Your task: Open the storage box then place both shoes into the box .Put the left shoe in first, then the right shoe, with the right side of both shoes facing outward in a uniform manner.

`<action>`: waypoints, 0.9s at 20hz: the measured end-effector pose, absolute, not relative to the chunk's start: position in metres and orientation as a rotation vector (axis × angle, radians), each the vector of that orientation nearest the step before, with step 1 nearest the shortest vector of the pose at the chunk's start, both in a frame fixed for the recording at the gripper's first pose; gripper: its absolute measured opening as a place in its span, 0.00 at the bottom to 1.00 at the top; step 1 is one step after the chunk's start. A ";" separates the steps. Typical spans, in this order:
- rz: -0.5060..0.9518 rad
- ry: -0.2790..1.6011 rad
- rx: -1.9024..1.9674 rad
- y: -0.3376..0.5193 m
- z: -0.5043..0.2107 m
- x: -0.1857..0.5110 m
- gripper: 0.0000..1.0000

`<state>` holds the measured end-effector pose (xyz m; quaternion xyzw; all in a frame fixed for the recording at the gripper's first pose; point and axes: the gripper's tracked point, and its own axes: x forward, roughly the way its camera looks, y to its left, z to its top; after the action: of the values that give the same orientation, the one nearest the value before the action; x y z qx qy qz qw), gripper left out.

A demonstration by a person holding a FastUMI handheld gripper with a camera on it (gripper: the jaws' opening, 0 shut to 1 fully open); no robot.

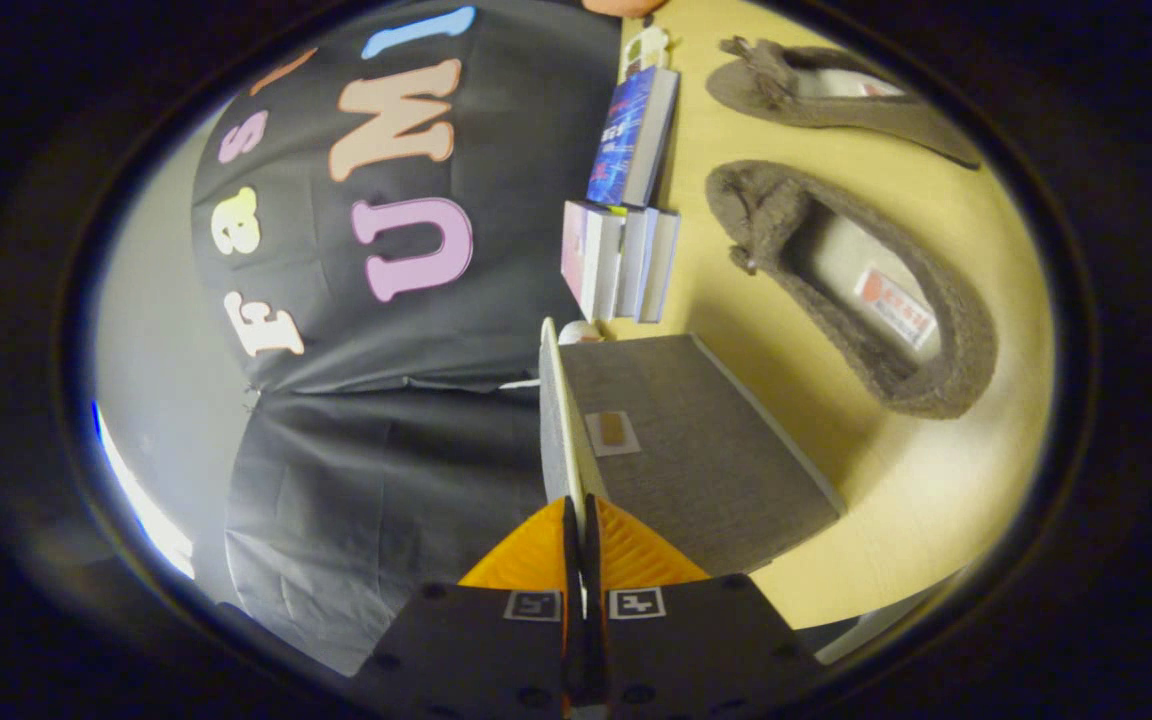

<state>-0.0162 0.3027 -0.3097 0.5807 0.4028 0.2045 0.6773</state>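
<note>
Between my fingers sat the lid (561,420) of the storage box (696,460), pinched at its thin edge.

My gripper (578,540) was rolled sideways, its two fingers pressed together on that lid, which stood raised off the grey box; I could not see inside the box. Beyond it, two grey shoes lay on the yellow table (936,500): the near shoe (856,300) just past the box, the far shoe (836,95) beyond that. Several books (626,200) stood against the booth wall.

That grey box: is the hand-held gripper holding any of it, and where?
Yes. The hand-held gripper is shut on the box lid, both fingers pinching the lid's thin free edge. The lid stands raised from the storage box.
</note>
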 end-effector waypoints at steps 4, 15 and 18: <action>0.503 0.861 1.283 0.311 -0.270 -0.020 0.03; 0.663 0.794 1.201 0.415 -0.166 -0.033 0.03; 0.730 0.790 1.107 0.458 -0.158 -0.040 0.03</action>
<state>-0.0402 0.4584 -0.1576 0.5001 0.3569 0.3297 0.7169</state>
